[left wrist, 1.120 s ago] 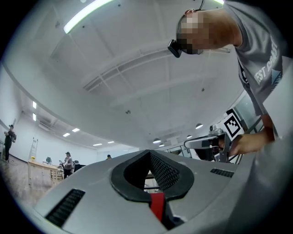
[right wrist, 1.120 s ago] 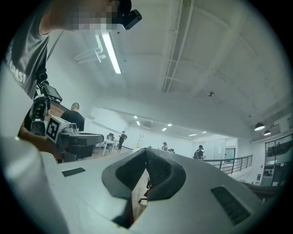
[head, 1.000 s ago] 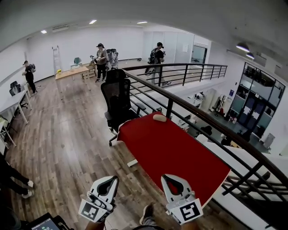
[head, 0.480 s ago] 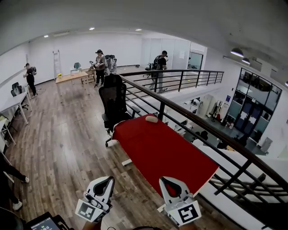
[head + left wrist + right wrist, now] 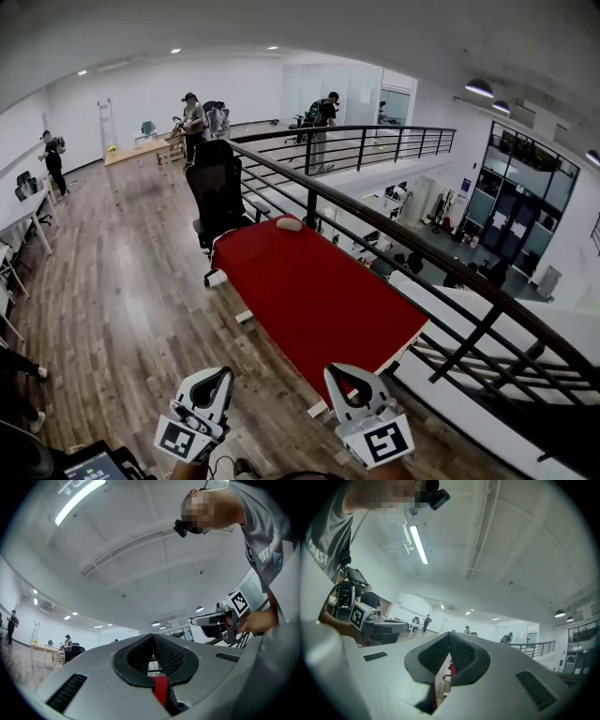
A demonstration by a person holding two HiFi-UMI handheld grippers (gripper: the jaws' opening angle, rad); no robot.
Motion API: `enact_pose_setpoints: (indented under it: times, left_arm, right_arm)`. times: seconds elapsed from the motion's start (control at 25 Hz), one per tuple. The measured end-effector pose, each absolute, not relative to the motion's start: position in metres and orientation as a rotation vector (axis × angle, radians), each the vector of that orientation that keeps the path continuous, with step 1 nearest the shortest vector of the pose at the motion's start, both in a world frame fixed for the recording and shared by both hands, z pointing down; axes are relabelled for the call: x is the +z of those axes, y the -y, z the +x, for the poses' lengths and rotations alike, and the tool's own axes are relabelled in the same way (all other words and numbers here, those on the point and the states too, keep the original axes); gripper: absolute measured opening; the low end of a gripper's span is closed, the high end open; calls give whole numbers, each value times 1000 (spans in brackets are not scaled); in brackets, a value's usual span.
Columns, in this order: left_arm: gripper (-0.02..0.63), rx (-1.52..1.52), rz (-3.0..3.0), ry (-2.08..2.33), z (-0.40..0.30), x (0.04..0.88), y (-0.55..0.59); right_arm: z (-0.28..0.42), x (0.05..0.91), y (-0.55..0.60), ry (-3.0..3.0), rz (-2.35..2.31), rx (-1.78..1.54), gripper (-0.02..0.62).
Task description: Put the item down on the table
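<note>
1. Nearest the camera, the left gripper (image 5: 218,379) is held clenched. In the left gripper view (image 5: 152,636) its jaws are seen met at the tips with nothing between them, and only a strip of red is glimpsed through the gap behind them.
2. The right gripper (image 5: 338,376) is likewise closed and empty, and no object is caught at the meeting jaws in the right gripper view (image 5: 450,633).
3. Both grippers are held over the wooden floor (image 5: 122,309), just short of the table's near corner.
4. The table (image 5: 319,300) is covered in red, and its near edge and middle are left bare.
5. A small pale item (image 5: 289,224) is seen lying on the top at the far corner on the railing side, well apart from both grippers. It is probably the task's item, though it is too small here for its kind to be told.
6. The putting down is therefore judged to be done: the item is rested on the table and nothing is carried. Nothing more than drawing away seems to be left.
7. As for writing, only black-and-white square patterns are borne by the marker cubes (image 5: 387,441); no letters are found on them.
8. Print is shown on the person's grey shirt (image 5: 262,541), but it is cut off and bent, so no whole word is read.
9. Farther off, no label or sign is legible on the black chair (image 5: 216,187), along the railing (image 5: 310,192) or around the people (image 5: 193,117) at the distant desks.
</note>
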State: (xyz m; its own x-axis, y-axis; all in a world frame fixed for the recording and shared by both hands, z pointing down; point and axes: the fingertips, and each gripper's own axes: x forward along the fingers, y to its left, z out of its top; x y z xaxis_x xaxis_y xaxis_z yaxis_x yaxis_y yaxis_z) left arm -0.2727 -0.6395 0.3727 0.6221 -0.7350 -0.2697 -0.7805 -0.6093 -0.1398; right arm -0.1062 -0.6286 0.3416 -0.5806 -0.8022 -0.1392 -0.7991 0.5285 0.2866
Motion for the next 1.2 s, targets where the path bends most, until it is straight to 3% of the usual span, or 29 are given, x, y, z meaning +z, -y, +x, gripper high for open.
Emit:
enact_pose_setpoints:
  times: [0.48, 0.72, 1.2]
  left_arm:
    - [0, 190, -2550, -1292, -255, 376, 622]
    - [0, 94, -2516, -1348, -206, 350, 469]
    - [0, 130, -2547, -1336, -202, 366, 367]
  right_arm:
    - [-72, 349, 627, 2790, 1405, -461, 2]
    - [-8, 326, 491, 2857, 1409, -473, 2]
    - [-4, 340, 387, 2844, 1430, -450, 2]
